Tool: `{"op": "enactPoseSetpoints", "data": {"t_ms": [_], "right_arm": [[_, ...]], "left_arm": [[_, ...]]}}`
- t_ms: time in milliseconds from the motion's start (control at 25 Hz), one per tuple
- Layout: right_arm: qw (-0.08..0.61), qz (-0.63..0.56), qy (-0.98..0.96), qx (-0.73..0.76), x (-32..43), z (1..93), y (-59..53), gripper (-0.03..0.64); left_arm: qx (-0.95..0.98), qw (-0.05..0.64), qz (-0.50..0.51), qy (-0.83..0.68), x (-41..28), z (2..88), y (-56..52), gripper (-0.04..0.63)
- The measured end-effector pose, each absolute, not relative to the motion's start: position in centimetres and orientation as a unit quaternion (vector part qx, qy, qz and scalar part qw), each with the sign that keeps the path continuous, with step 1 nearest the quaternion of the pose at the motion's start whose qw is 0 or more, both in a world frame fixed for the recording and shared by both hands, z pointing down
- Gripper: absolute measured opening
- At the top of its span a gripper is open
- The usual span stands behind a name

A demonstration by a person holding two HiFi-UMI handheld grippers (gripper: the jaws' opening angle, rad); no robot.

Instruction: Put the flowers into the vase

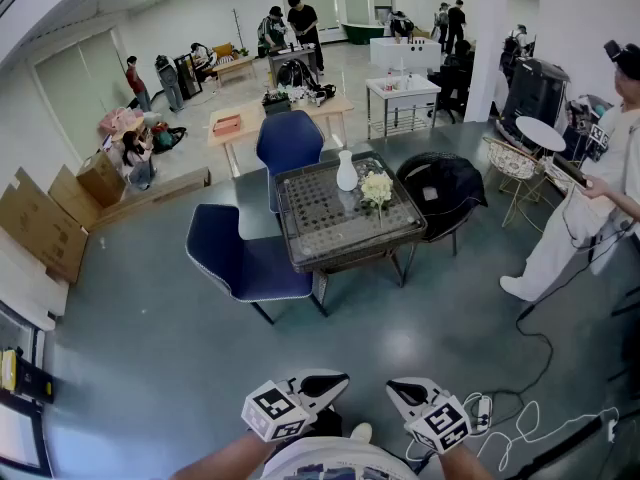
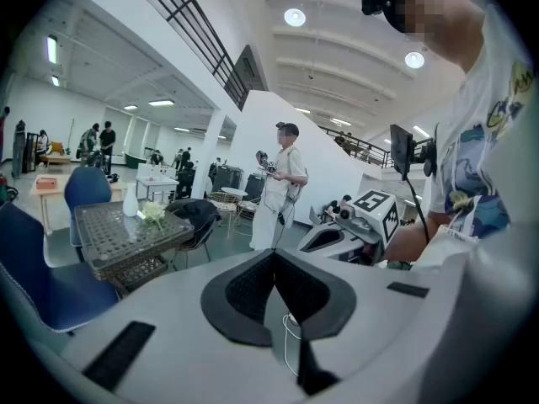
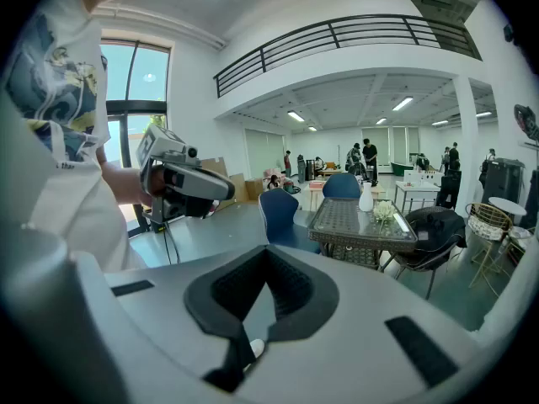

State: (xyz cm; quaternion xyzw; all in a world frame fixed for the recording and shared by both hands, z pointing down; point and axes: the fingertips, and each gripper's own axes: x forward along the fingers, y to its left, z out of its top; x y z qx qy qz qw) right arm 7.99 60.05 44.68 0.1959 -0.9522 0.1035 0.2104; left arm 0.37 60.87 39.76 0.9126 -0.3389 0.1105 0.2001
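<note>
Both pairs of fingers are pressed together with nothing between them. My left gripper (image 1: 335, 380) and right gripper (image 1: 396, 388) hang low in front of me, well apart from the work. The flowers (image 1: 376, 189) lie on the wicker surface (image 1: 318, 230) far across the floor, just right of the upright white vase (image 1: 346, 171).

I think the walk in is the first hazard: loose cables (image 1: 520, 420) trail over the floor near my right side and could catch a foot. The blue chair (image 1: 248, 260) crowds the near-left edge of the surface, so I may have to reach at an angle. The vase looks narrow and tall, and with the flowers so near it, a careless sweep could tip it. Thin stems could slip or get crushed.
</note>
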Motion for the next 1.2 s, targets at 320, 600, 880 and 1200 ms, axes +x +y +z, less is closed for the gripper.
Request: {"op": "enactPoseSetpoints", "data": {"t_ms": [320,600,880,1200], "right_arm": [[0.224,0.088,-0.952,0.188,4.5,45.6,55.5,0.009],[0.22,0.106,-0.946,0.212,-1.1,45.4,46.6,0.009],[0.221,0.108,-0.941,0.233,-8.3,44.5,37.2,0.012],[0.231,0.127,-0.93,0.258,-10.5,45.7,28.9,0.094]], "left_arm": [[0.91,0.202,0.096,-0.351,-3.8,40.6,56.8,0.009],[0.92,0.204,0.09,-0.323,-8.7,41.2,47.2,0.009],[0.924,0.212,0.111,-0.297,-15.1,41.4,37.0,0.011],[0.922,0.233,0.124,-0.282,-17.2,44.0,25.0,0.114]]}}
